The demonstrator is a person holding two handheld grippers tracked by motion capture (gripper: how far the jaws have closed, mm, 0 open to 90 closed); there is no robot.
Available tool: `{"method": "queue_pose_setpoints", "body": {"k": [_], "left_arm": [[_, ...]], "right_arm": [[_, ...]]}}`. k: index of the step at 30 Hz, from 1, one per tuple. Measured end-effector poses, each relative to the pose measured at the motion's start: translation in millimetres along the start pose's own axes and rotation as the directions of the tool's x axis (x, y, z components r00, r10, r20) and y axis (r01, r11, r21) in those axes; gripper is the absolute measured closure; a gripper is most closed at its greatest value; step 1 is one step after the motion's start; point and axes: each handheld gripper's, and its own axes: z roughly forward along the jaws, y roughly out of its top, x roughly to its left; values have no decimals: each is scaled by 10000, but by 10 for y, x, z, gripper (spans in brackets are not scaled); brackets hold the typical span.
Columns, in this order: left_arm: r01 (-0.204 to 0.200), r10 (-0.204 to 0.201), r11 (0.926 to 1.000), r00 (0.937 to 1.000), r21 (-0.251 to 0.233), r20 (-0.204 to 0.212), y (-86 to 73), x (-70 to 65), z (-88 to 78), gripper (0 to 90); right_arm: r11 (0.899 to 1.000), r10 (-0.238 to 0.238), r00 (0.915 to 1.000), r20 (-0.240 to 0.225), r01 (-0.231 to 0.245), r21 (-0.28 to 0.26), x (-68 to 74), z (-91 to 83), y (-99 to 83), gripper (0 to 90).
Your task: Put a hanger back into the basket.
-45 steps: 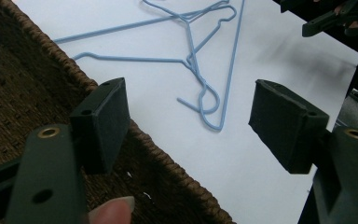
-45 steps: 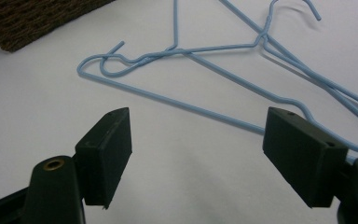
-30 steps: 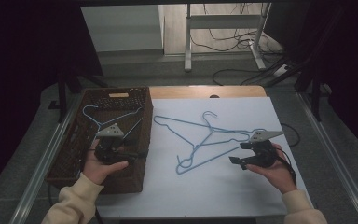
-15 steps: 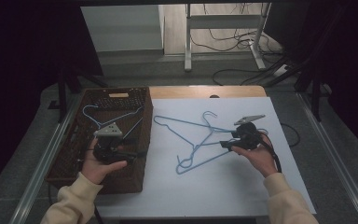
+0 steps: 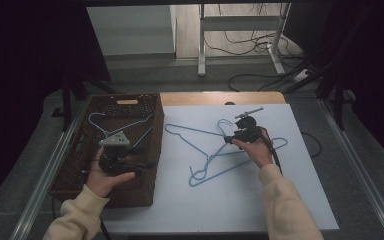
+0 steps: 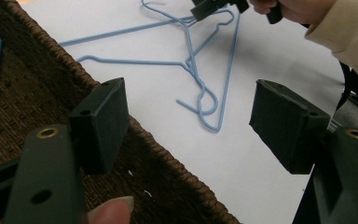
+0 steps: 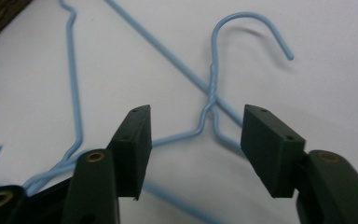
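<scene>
Presently two blue wire hangers [image 5: 215,155] lie crossed on the white counter [image 5: 300,200]. Right gripper [image 5: 237,136] sits over the neck of one hanger, jaws apart and just been closing, wire between them, not yet pinched. Left gripper [image 5: 130,165] hovers over the wicker basket [image 5: 75,170], jaws apart, empty. Third hanger [image 5: 107,125] inside basket.

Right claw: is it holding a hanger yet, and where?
Nothing yet. The right claw has been closing around a blue hanger's neck, pads not touching.
</scene>
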Motion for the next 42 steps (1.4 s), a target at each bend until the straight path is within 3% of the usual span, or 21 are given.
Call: {"method": "queue_pose_setpoints", "body": {"k": [11,26,33,34,35,36,42], "left_arm": [[32,-32,10000,10000,-23,5,0,15,-15,282],[94,-94,9999,10000,-59,-22,-5,41,-20,282],[105,-105,9999,9999,-65,-34,-8,47,-24,282],[107,-107,9999,9999,-60,-33,-8,49,-25,282],[110,-110,9999,9999,-58,-36,-9,51,-26,282],[115,-115,9999,9999,-69,-39,-11,55,-27,282],[121,-121,9999,9999,-83,-32,-11,55,-32,283]], "right_arm": [[9985,538,9982,258,-540,85,-98,230,244,505],[9966,648,9967,496,-671,470,-114,460,303,598],[9962,275,9963,810,-340,800,-46,541,333,699],[9960,280,9957,888,-353,820,-26,547,335,763],[9960,280,9957,888,-353,820,-26,547,335,763],[9953,358,9947,965,-442,865,-14,546,335,825],[9940,722,9947,736,-779,770,-15,493,311,856]]}}
